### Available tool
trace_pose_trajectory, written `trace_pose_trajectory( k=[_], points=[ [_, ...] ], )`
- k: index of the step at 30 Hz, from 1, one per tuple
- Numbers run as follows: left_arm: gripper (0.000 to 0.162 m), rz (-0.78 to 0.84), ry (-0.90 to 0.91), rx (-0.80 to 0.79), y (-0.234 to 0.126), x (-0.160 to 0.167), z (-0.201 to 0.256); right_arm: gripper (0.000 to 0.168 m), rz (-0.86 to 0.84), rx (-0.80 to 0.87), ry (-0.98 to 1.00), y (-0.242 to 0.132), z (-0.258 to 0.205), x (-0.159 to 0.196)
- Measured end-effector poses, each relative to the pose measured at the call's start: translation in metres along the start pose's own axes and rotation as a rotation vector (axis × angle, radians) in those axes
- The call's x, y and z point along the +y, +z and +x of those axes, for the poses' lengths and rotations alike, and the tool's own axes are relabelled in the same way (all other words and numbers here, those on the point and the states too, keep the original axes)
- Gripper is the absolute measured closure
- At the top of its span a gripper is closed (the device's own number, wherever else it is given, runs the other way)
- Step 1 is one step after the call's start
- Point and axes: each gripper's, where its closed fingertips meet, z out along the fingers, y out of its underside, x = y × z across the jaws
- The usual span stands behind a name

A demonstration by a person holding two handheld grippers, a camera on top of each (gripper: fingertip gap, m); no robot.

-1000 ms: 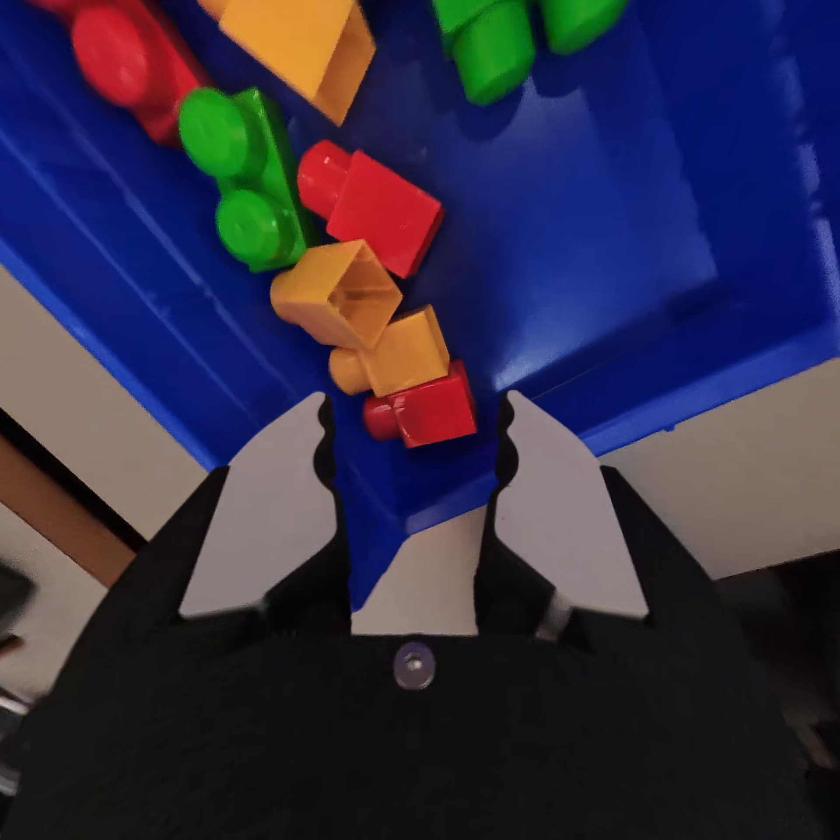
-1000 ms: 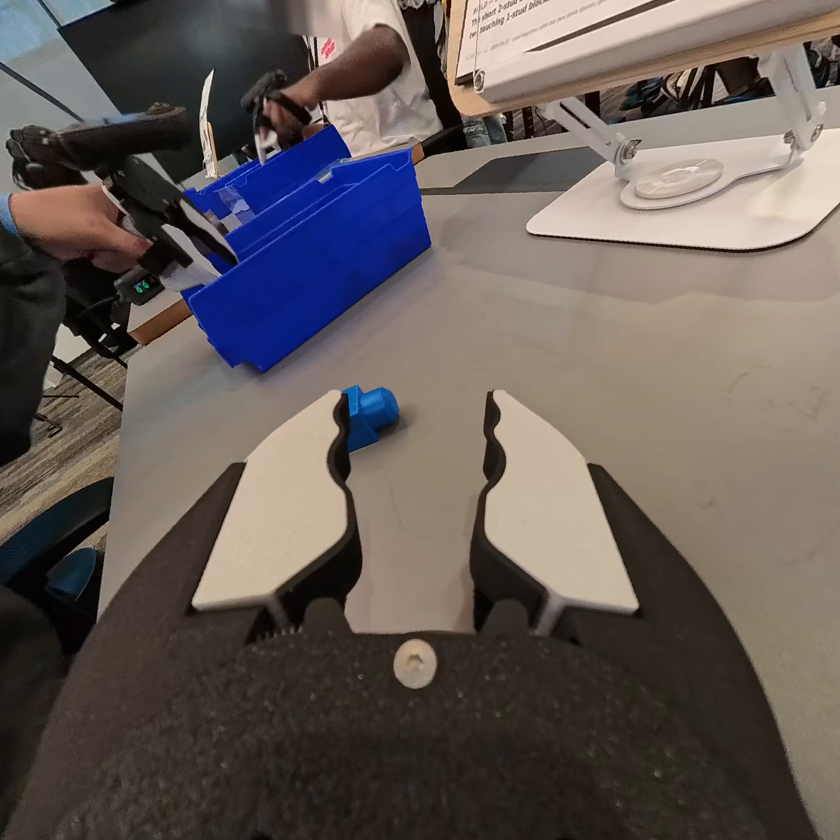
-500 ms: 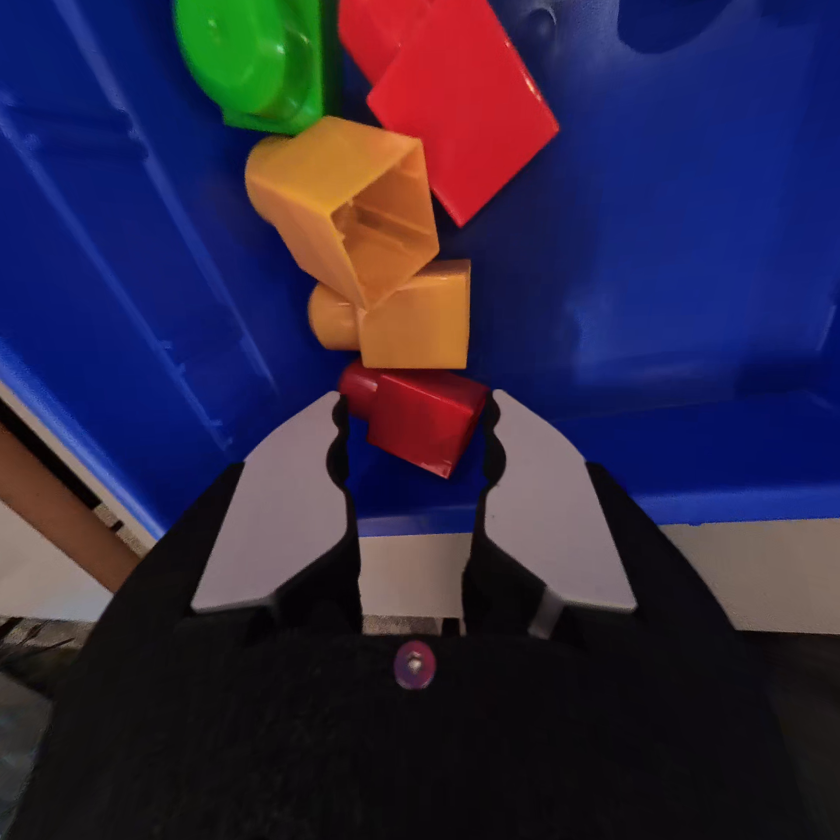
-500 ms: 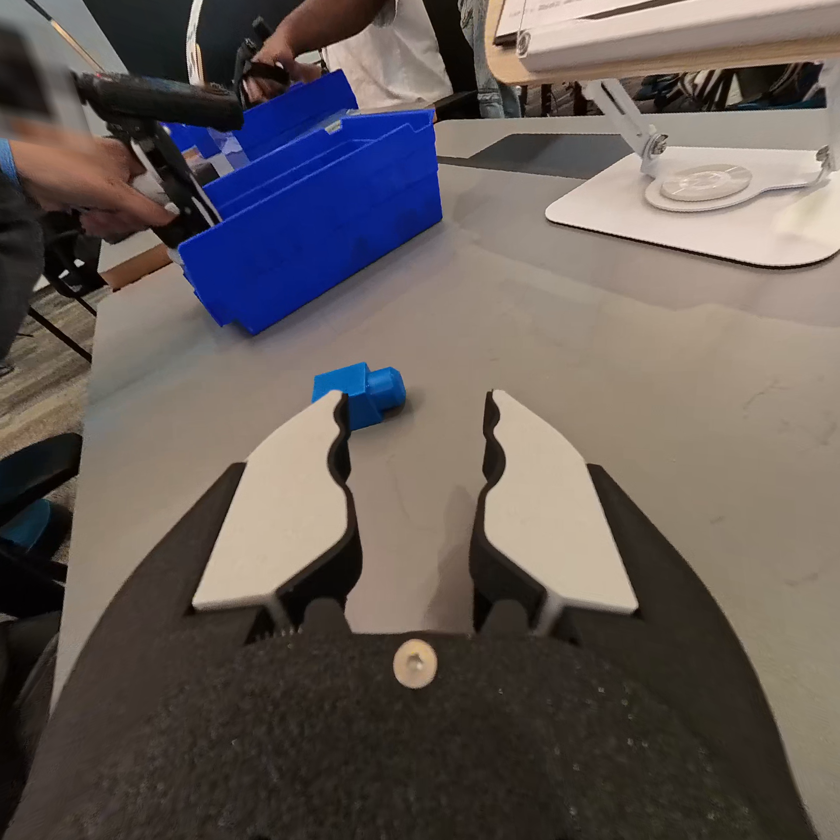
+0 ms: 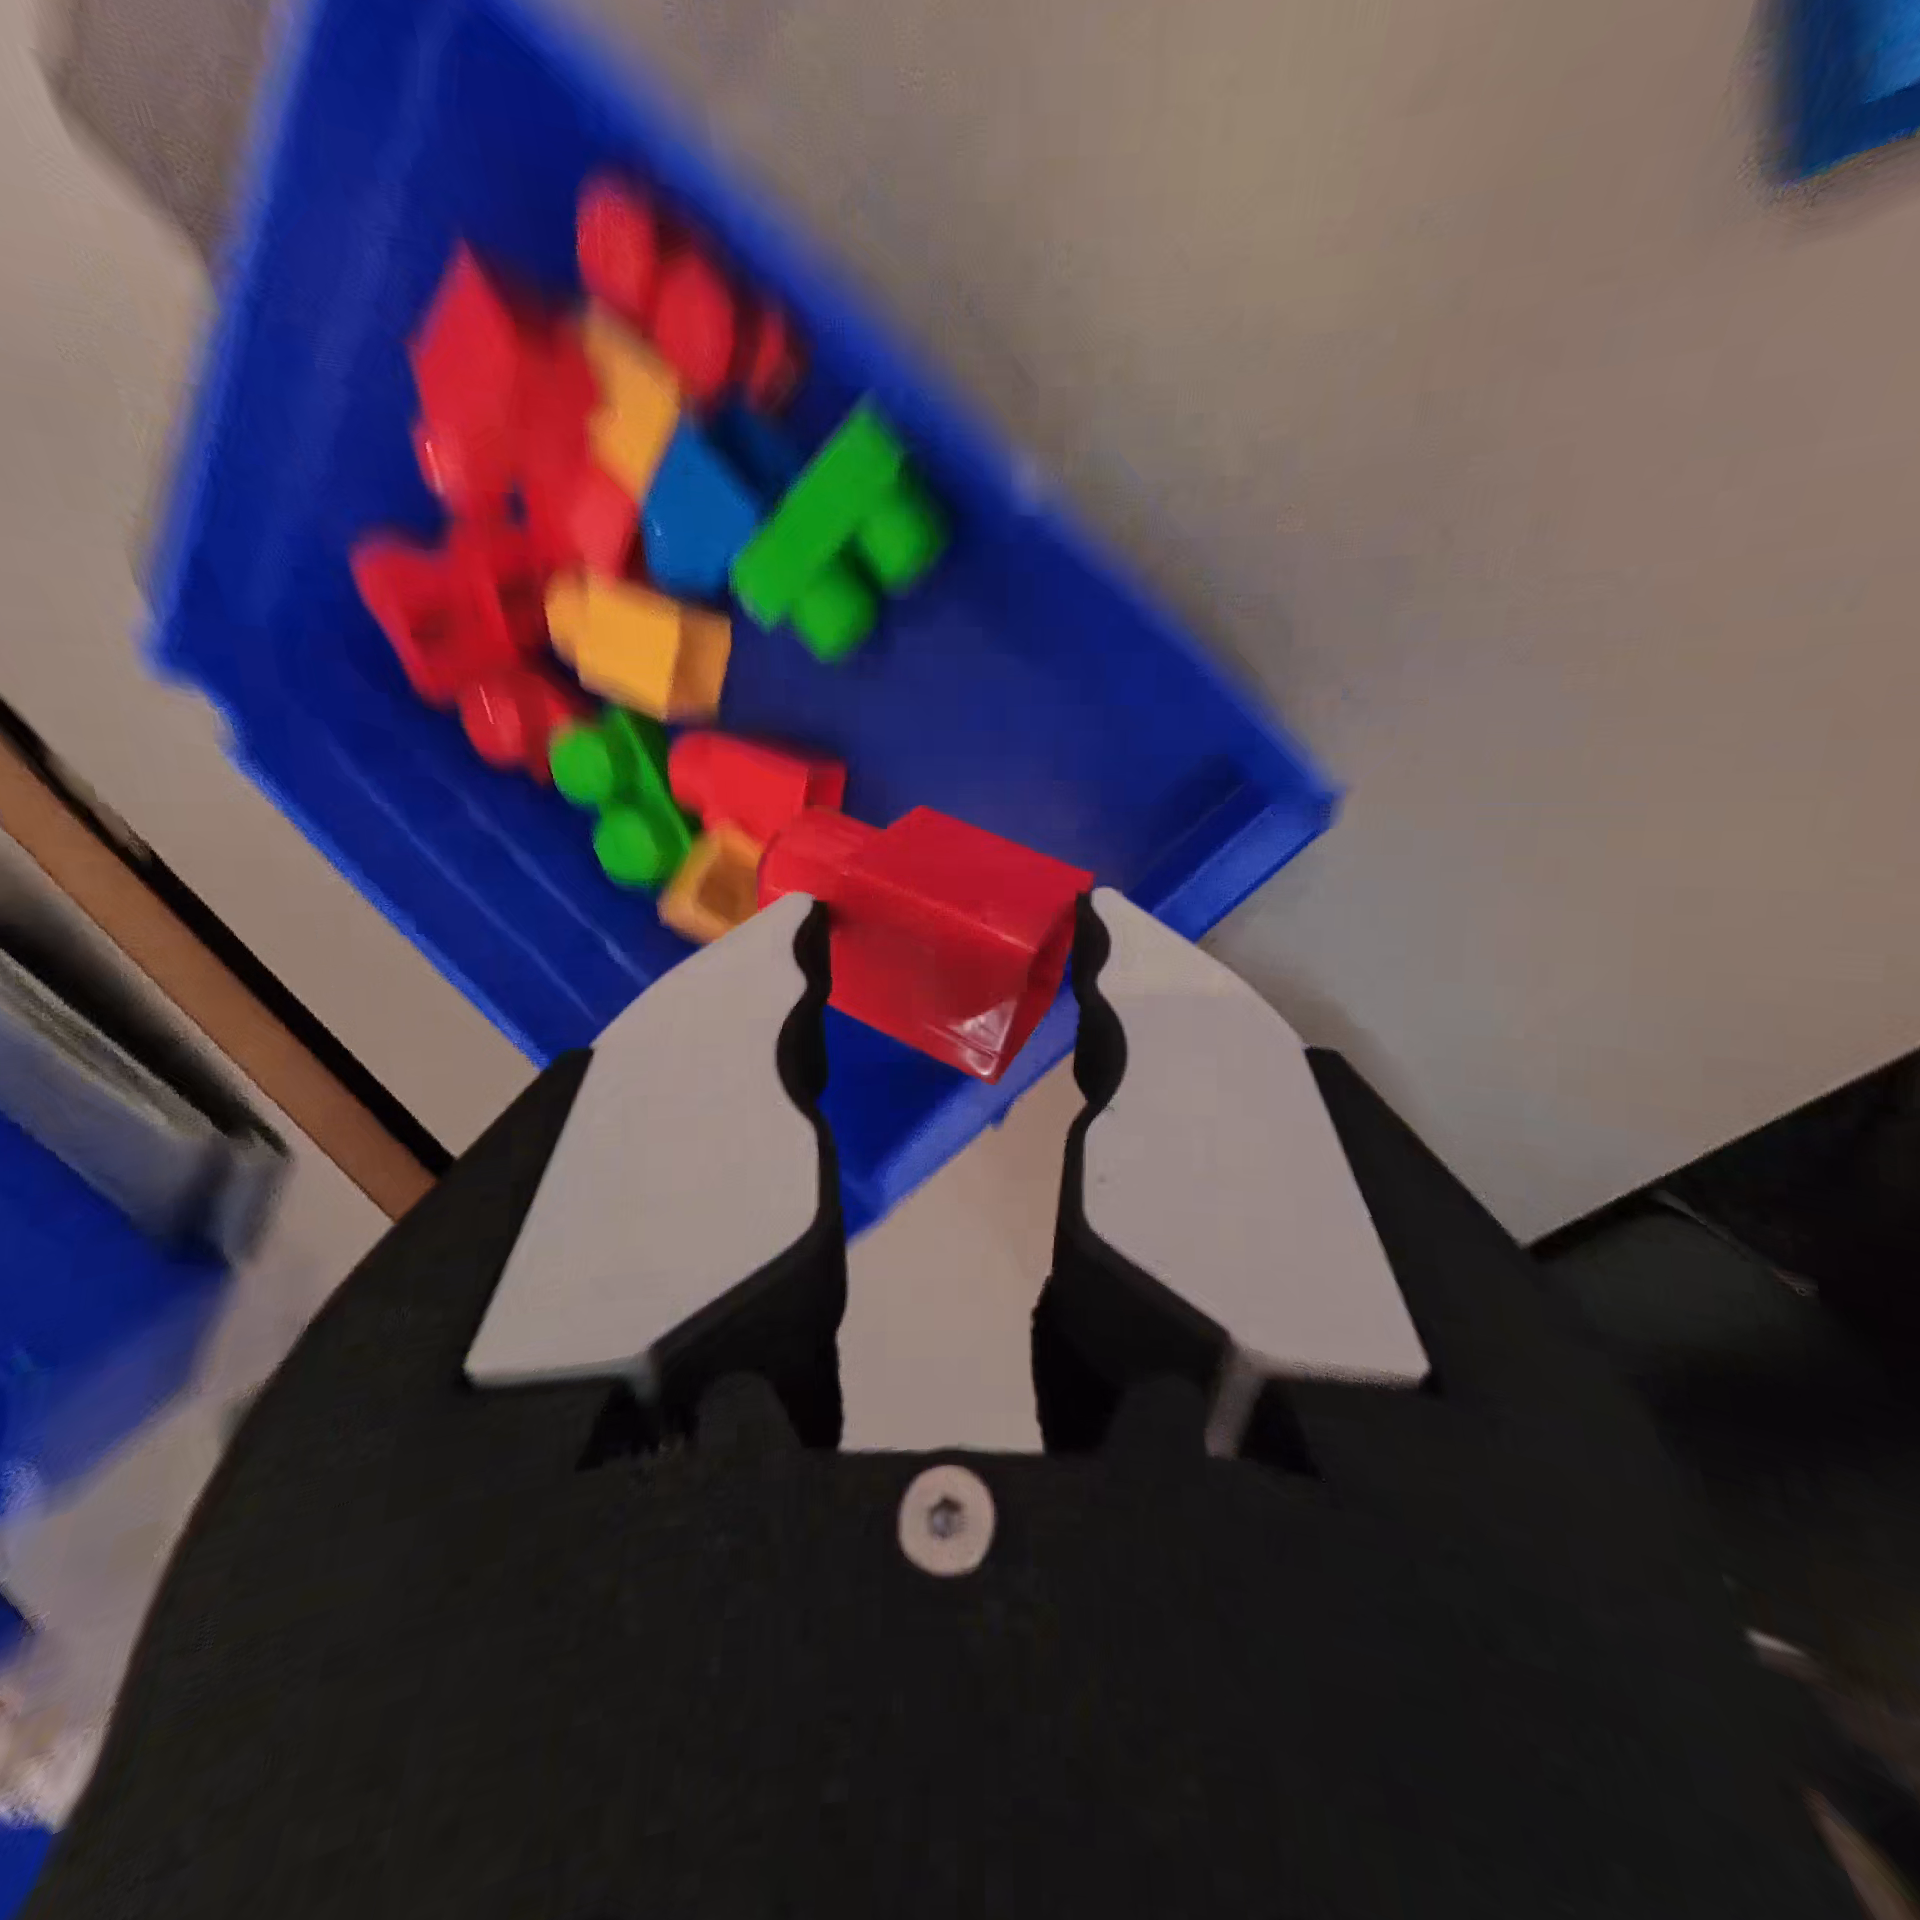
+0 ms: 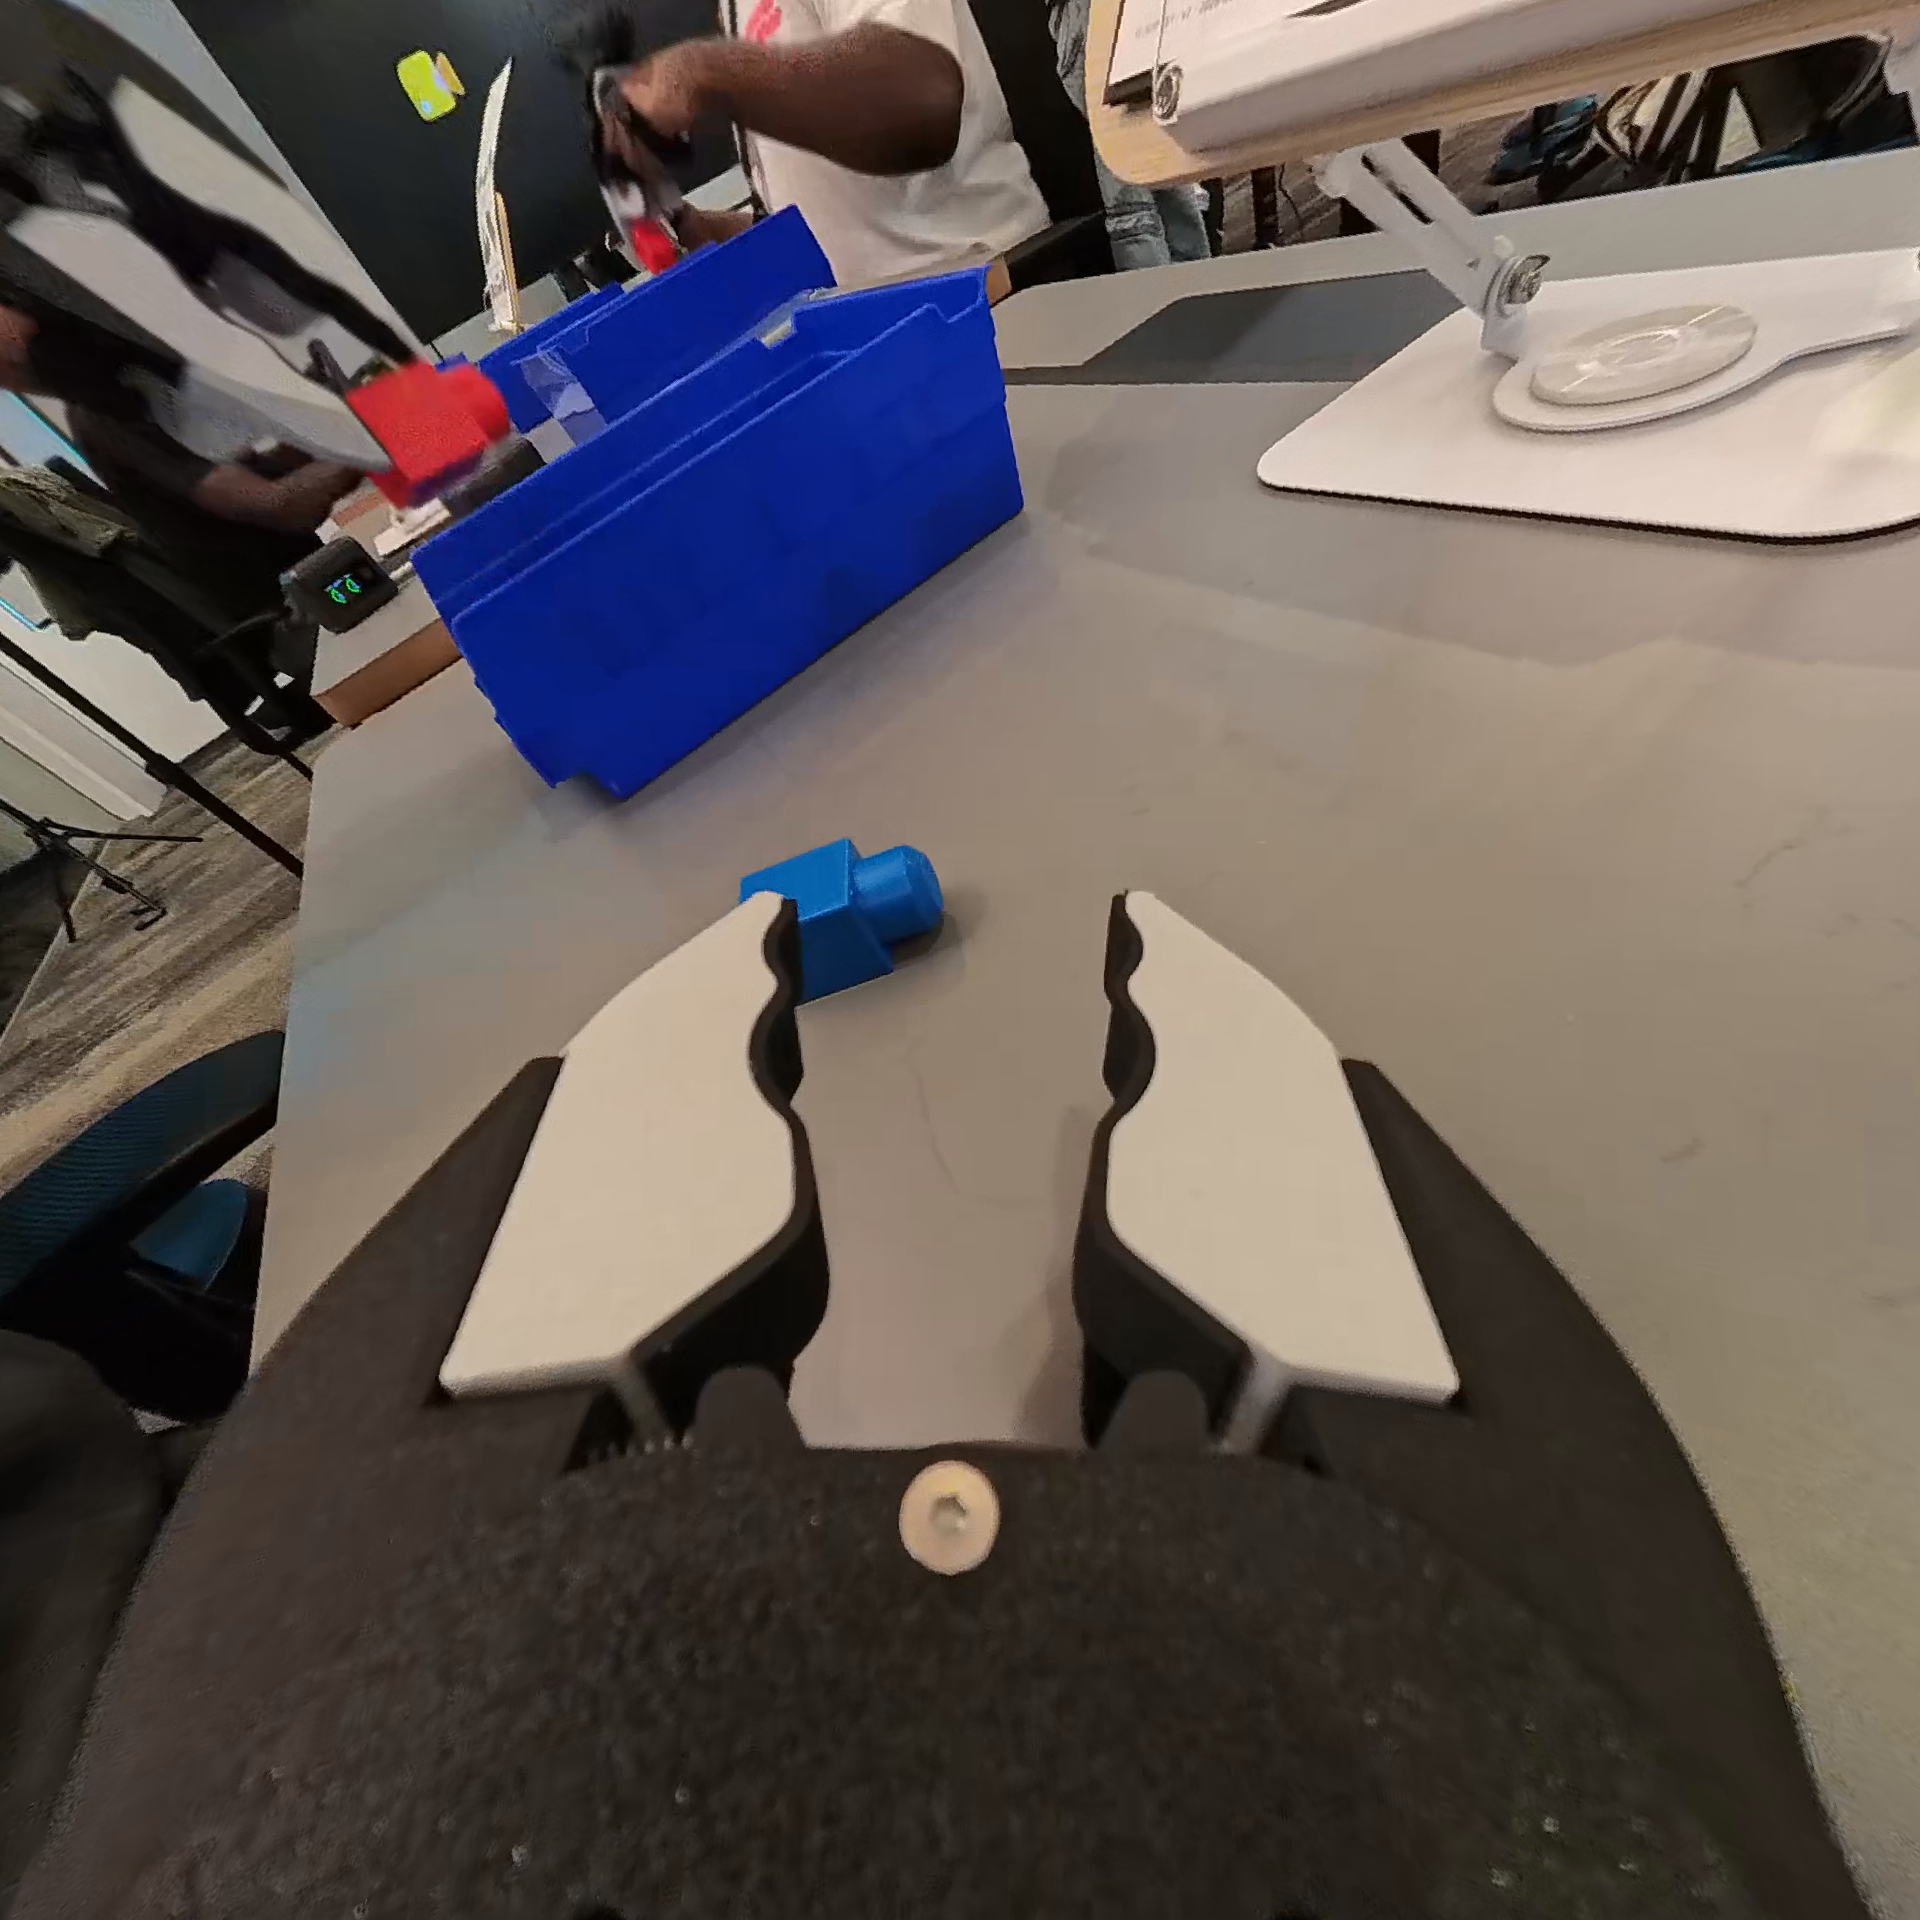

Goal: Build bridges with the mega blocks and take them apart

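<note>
My left gripper [image 5: 943,914] is shut on a red one-stud block [image 5: 940,940] and holds it in the air above the blue bin [image 5: 1226,831]. The bin holds several red, yellow, green and blue blocks, blurred here. In the right wrist view the left gripper [image 6: 353,416] shows at the far left with the red block [image 6: 426,416] above the blue bin [image 6: 727,582]. My right gripper [image 6: 951,904] is open and empty, low over the grey table [image 6: 1351,831]. A blue one-stud block [image 6: 847,914] lies on its side by the right gripper's left fingertip.
A white stand base [image 6: 1621,416] sits at the table's back right, under a raised board. A second blue bin [image 6: 644,322] stands behind the first, where another person's arm [image 6: 831,94] reaches with a gripper. A small black device [image 6: 343,597] sits left of the bin. Spacing between my two grippers at the tips: around 35 cm.
My left gripper closed on the red block and lifted it up out of the bin, so the whole bin now shows below. My right gripper stayed open near the blue block.
</note>
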Motion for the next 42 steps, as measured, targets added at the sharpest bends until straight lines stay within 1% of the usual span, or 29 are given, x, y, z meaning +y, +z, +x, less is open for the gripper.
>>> trace_pose_trajectory(
  k=[2, 3, 6, 9, 12, 14, 18, 24, 30, 31, 34, 35, 38, 40, 42],
  points=[
    [0.118, 0.112, 0.164, 0.003, -0.015, -0.039, 0.023, 0.112, 0.002, 0.002, 0.001, 0.000, 0.001, 0.000],
    [0.118, 0.142, 0.241, 0.022, -0.015, -0.055, 0.038, 0.112, 0.004, 0.002, 0.001, 0.000, 0.001, 0.000],
    [0.118, 0.163, 0.451, 0.059, 0.006, -0.089, 0.077, 0.112, 0.011, 0.000, 0.006, -0.001, 0.001, -0.001],
    [0.117, 0.107, 0.631, 0.070, 0.046, -0.105, 0.102, 0.112, 0.017, -0.005, 0.017, -0.002, 0.002, -0.002],
    [0.118, 0.074, 0.732, 0.116, 0.081, -0.113, 0.121, 0.111, 0.022, -0.011, 0.032, -0.003, 0.003, -0.002],
    [0.118, 0.086, 0.785, 0.127, 0.096, -0.119, 0.131, 0.111, 0.024, -0.011, 0.038, -0.004, 0.003, -0.002],
    [0.118, 0.095, 0.860, 0.123, 0.113, -0.126, 0.141, 0.111, 0.022, -0.018, 0.051, -0.004, 0.004, -0.002],
    [0.118, 0.092, 0.889, 0.176, 0.124, -0.125, 0.154, 0.111, 0.013, -0.021, 0.059, -0.003, 0.004, -0.001],
    [0.117, 0.154, 0.918, 0.211, 0.124, -0.127, 0.165, 0.111, 0.001, -0.024, 0.059, -0.001, 0.004, 0.001],
    [0.113, 0.161, 0.920, 0.208, 0.125, -0.127, 0.166, 0.111, 0.002, -0.024, 0.058, -0.001, 0.004, 0.001],
    [0.094, 0.141, 0.900, 0.182, 0.121, -0.122, 0.158, 0.111, 0.006, -0.027, 0.067, -0.002, 0.004, 0.000],
    [0.094, 0.140, 0.887, 0.157, 0.116, -0.120, 0.151, 0.111, 0.007, -0.029, 0.071, -0.002, 0.004, 0.000],
    [0.094, 0.201, 0.757, 0.130, 0.080, -0.113, 0.126, 0.111, 0.010, -0.033, 0.075, -0.003, 0.004, 0.000],
    [0.093, 0.273, 0.590, 0.115, 0.046, -0.104, 0.100, 0.111, 0.013, -0.032, 0.075, -0.004, 0.004, 0.000],
    [0.087, 0.315, 0.373, 0.061, 0.018, -0.085, 0.062, 0.111, 0.016, -0.033, 0.078, -0.004, 0.004, -0.001]
  ],
)
